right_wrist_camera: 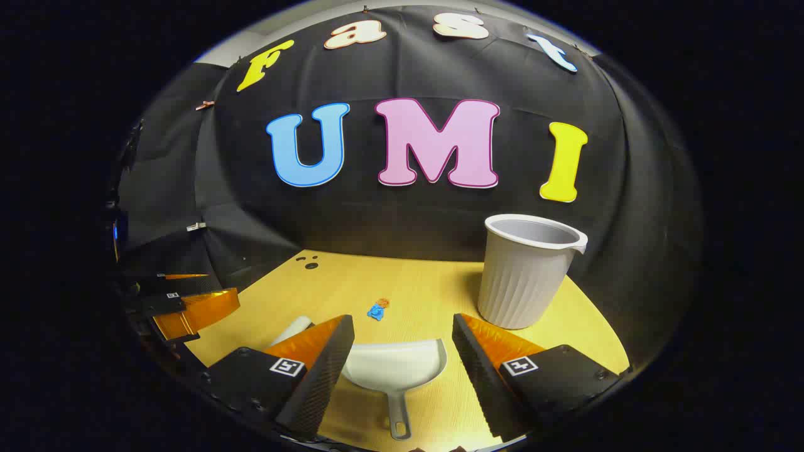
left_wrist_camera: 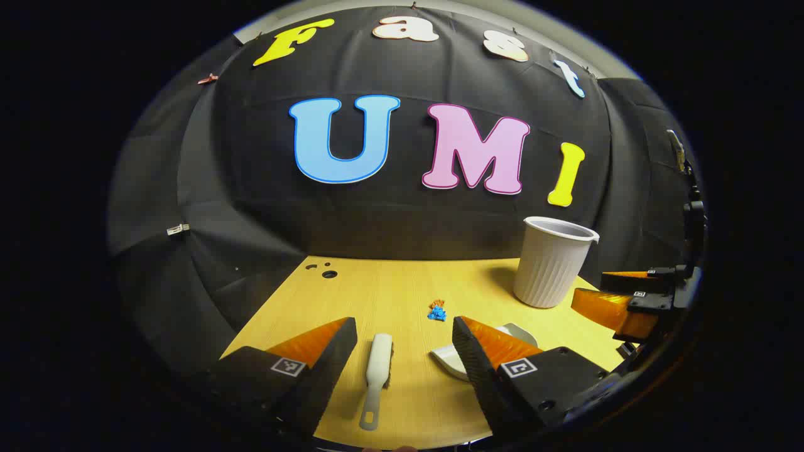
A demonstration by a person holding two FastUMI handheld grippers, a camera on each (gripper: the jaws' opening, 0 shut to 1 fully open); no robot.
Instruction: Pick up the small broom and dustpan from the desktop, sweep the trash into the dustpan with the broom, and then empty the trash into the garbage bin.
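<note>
left gripper view
left gripper (left_wrist_camera: 405,342): fingers spread wide, nothing held, hovering above the surface (left_wrist_camera: 389,289).
small broom (left_wrist_camera: 379,376): lies flat between the two fingers, handle toward camera, bristle head away; not touched yet.
trash (left_wrist_camera: 437,310): small blue-orange scrap, mid surface, just beyond the broom head.
dustpan (left_wrist_camera: 449,361): partly hidden behind the near finger, just beside the broom.
garbage bin (left_wrist_camera: 553,260): white ribbed cup-shaped bin, upright, far right of surface, well apart from trash.
other gripper: seen at right edge.
how to: step judged as pickup; drop straight down, close on the handle part, keep fingers square to it so the broom won't twist.

right gripper view
right gripper (right_wrist_camera: 403,342): fingers released wide, empty.
dustpan (right_wrist_camera: 394,367): flat on surface, centred between fingers, handle (right_wrist_camera: 398,414) toward camera, mouth facing the trash.
trash (right_wrist_camera: 377,309): just past the pan mouth, apart from it.
garbage bin (right_wrist_camera: 526,270): upright, near right finger.
how to: lower onto the handle, not the thin pan wall; grip firmly, lip kept low to the surface.
</note>
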